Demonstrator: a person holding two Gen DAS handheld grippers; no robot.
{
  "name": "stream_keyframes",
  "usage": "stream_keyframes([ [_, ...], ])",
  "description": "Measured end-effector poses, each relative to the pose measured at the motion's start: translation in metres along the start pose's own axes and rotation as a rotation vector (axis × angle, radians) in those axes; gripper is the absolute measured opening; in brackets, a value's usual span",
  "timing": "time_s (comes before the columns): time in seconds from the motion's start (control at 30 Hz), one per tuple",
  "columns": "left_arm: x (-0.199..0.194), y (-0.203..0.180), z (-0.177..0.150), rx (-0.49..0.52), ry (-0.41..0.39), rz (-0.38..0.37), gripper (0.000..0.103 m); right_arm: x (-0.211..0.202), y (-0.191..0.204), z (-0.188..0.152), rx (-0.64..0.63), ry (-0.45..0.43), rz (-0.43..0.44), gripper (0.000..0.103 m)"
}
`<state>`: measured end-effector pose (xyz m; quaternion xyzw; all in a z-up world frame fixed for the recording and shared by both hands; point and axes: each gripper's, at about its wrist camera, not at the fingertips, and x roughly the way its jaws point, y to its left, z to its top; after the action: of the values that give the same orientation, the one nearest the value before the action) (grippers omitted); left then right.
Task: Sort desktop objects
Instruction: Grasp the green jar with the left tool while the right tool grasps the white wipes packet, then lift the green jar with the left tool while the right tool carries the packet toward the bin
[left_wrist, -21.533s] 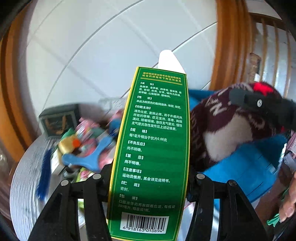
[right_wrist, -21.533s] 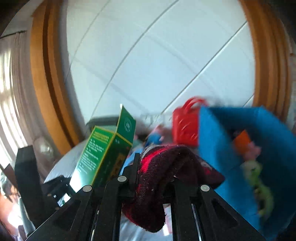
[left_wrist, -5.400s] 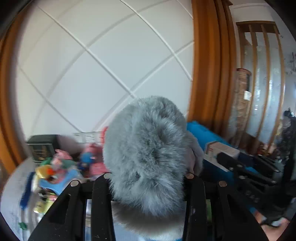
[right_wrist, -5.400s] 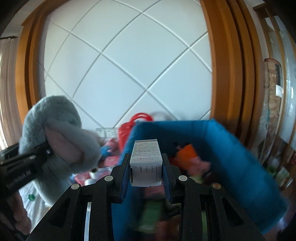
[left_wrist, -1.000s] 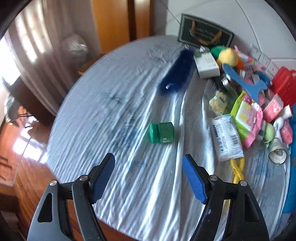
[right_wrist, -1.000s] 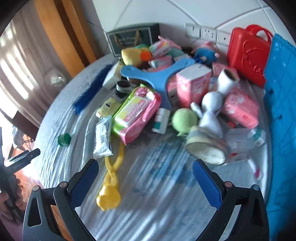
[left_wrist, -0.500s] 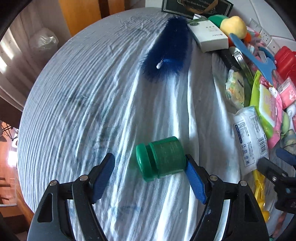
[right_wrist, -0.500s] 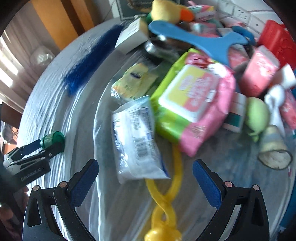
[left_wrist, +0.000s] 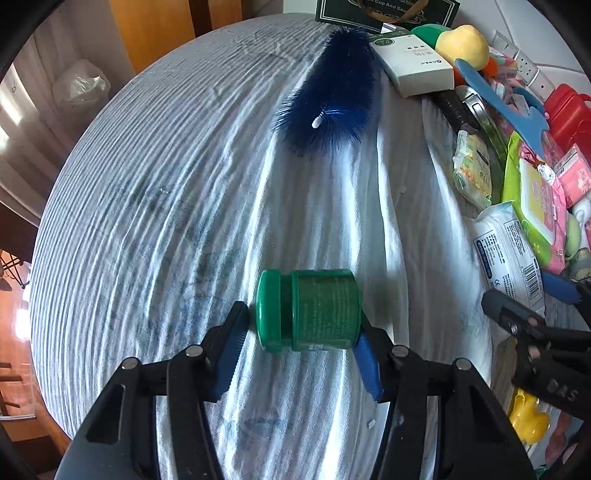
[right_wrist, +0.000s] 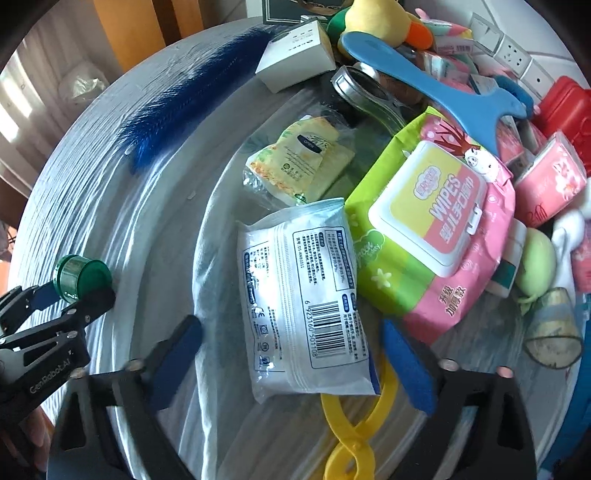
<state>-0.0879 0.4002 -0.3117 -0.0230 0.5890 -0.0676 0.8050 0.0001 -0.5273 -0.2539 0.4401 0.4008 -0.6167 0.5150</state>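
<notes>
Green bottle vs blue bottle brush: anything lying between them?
Nothing. In the left wrist view, only bare wrinkled tablecloth separates the green bottle, lying between the left gripper pads, from the blue bottle brush.

Sunlit round table (left_wrist: 155, 206) beside wooden panelling (left_wrist: 155, 29).

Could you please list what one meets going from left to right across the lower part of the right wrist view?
left gripper → green bottle → white barcode packet → wipes pack → pale green ball → small glass cup
</notes>
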Motion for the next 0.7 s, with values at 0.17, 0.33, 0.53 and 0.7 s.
stream_keyframes([
  [0.17,-0.001,-0.001,0.000,0.005,-0.005,0.001,0.054,0.003,0.004,-0.002,-0.006,0.011,-0.004,0.069],
  [0.33,-0.004,0.001,-0.002,0.013,-0.009,0.002,0.045,0.003,0.007,-0.003,-0.014,-0.001,-0.020,0.054],
  [0.53,-0.024,0.013,-0.007,0.009,-0.057,-0.004,0.045,-0.019,-0.003,-0.008,0.029,-0.041,0.044,0.036],
  [0.7,-0.054,0.009,-0.010,0.028,-0.123,-0.014,0.045,-0.039,-0.001,-0.015,0.038,-0.073,0.057,0.036],
])
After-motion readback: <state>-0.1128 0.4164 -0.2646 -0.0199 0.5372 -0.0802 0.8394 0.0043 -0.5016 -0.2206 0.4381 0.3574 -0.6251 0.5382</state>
